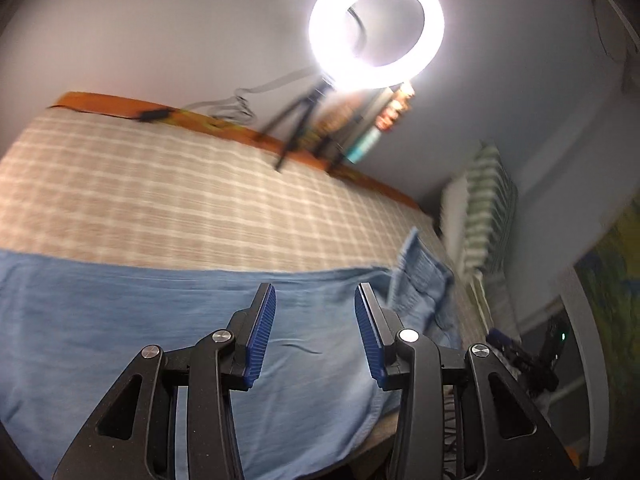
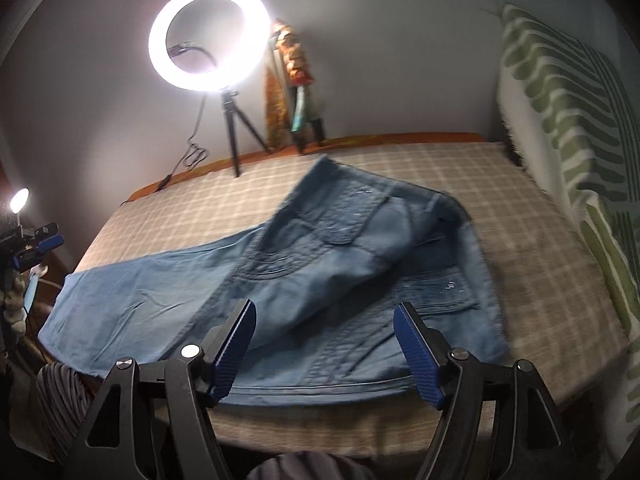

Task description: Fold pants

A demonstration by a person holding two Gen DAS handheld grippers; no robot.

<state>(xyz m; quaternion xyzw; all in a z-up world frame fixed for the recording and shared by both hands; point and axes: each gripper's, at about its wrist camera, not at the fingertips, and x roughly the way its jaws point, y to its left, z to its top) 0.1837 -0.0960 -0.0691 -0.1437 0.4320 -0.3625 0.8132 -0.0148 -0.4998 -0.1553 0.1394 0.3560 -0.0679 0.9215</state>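
The pants (image 2: 280,272) lie across the checked bed (image 2: 540,240), legs running left, the waist end flopped over itself in a rumpled heap on the right. Both grippers hover above the near edge with nothing in them: the left gripper (image 1: 316,300) with jaws wide over the flat leg, the right gripper (image 2: 324,320) wider still over the pocket area. The risk, I'd say, is pinching only the top layer (that heap is several layers thick), so the fold drags crooked or bunches further.
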